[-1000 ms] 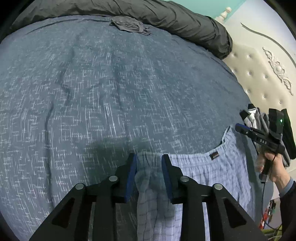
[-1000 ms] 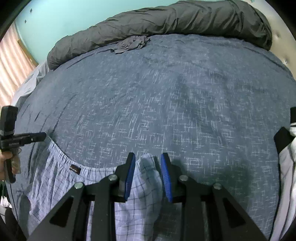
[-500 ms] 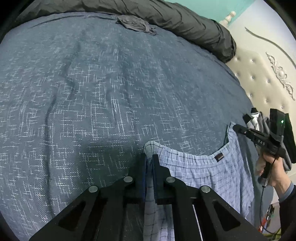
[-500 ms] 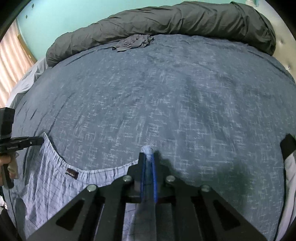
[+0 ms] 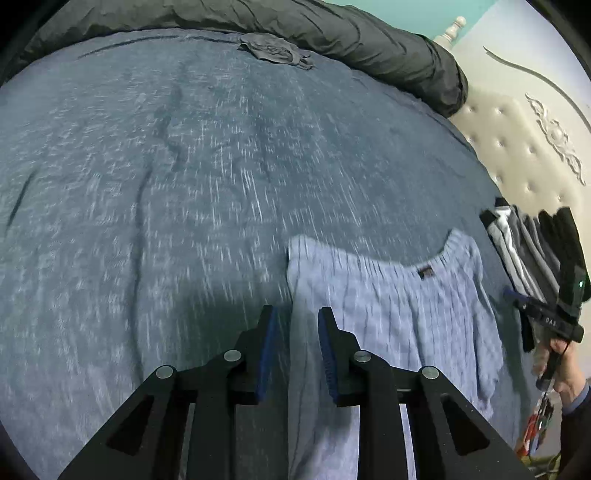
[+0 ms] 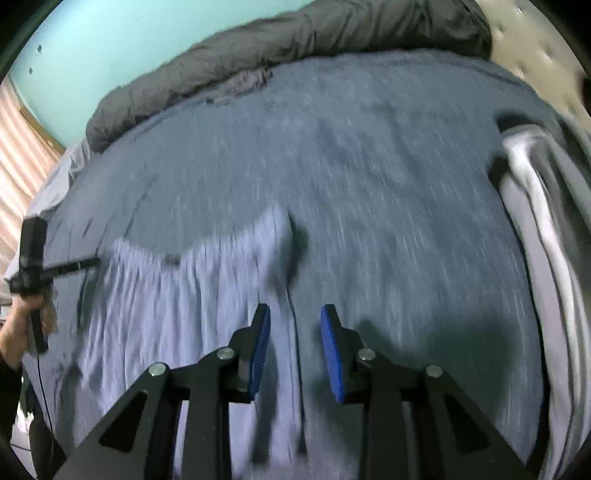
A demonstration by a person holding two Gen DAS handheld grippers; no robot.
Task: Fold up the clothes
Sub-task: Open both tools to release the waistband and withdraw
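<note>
Bed (image 5: 155, 192) carries a blue speckled cover; rolled dark grey duvet (image 5: 332, 33) runs along its far edge, with a small crumpled grey garment (image 5: 275, 50) on the cover just beside the duvet. Tufted cream headboard (image 5: 517, 147) on the right of the left wrist view. Stack of folded grey, white and black clothes (image 5: 524, 240) sits at the bed edge near the headboard, just beside the right corner of the waistband; in the right wrist view it fills the right side (image 6: 535, 229). Pink striped curtain (image 6: 18, 155) and teal wall (image 6: 129, 37) far left of the right wrist view. Light blue checked shorts (image 5: 388, 306) lie flat on the cover, waistband toward the duvet, dark label at waistband centre, legs running back under both cameras. Nothing lies on top of them. Both views motion-blurred, so fabric detail is soft. Left gripper (image 5: 293, 347): fingers spread wide, released, nothing between the pads; the shorts' left edge lies below the gap. Right gripper (image 6: 293, 347): fingers likewise wide apart and empty, above the shorts' right edge (image 6: 192, 314) and the bare cover beside it. Contact with the fabric cannot be told for either.
</note>
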